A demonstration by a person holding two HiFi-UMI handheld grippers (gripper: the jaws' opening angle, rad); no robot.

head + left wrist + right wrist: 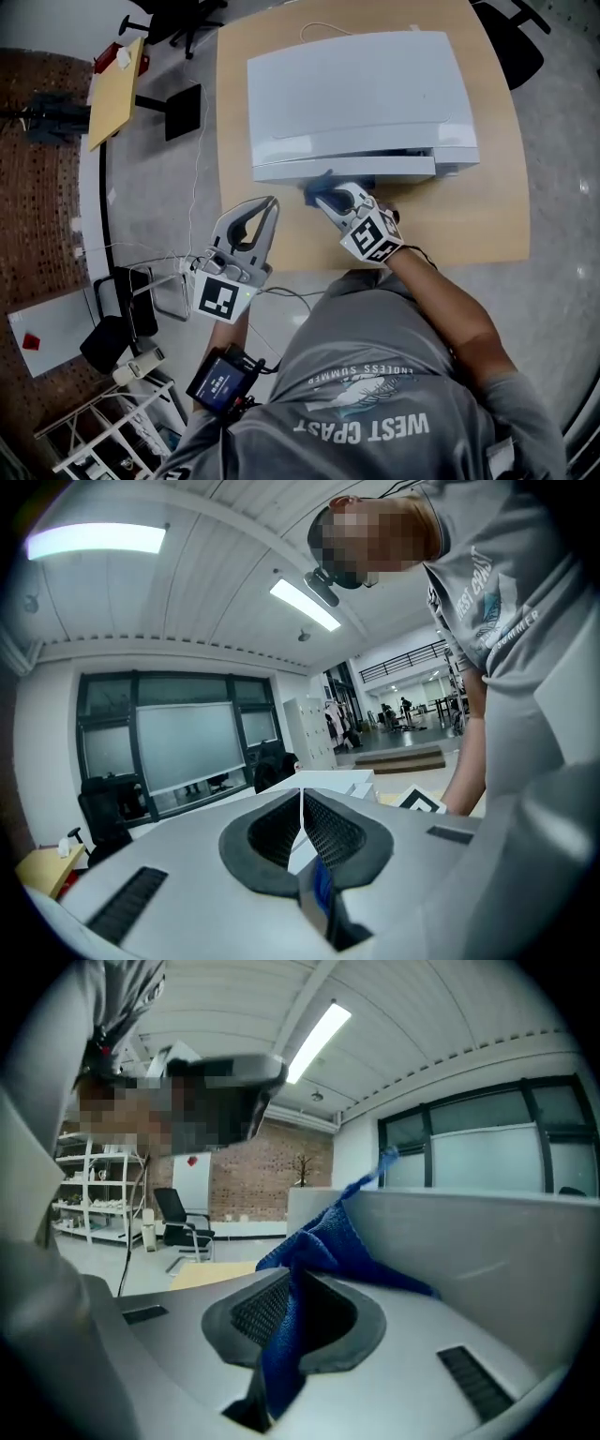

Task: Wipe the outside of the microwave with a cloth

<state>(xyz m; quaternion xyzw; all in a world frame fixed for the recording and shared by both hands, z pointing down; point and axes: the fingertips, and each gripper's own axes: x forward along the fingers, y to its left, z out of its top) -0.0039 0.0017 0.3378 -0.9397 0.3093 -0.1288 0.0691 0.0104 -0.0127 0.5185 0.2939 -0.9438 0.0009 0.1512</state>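
Note:
A white microwave (pixel 361 94) sits on a wooden table (pixel 469 216). My right gripper (pixel 328 195) is shut on a blue cloth (pixel 317 184) and holds it at the lower left of the microwave's front. In the right gripper view, the cloth (pixel 319 1241) rises from between the jaws of the right gripper (pixel 292 1283) and lies against the microwave's white wall (pixel 487 1241). My left gripper (pixel 270 203) hovers at the table's front-left edge, shut and holding nothing. In its own view, the left gripper (pixel 302 803) has its pads touching, and the microwave (pixel 333 782) lies ahead.
A yellow board (pixel 117 89) and a black office chair (pixel 183 19) stand beyond the table's left side. Cables (pixel 141 253) trail across the floor at left. A white wire rack (pixel 112 431) is at the bottom left.

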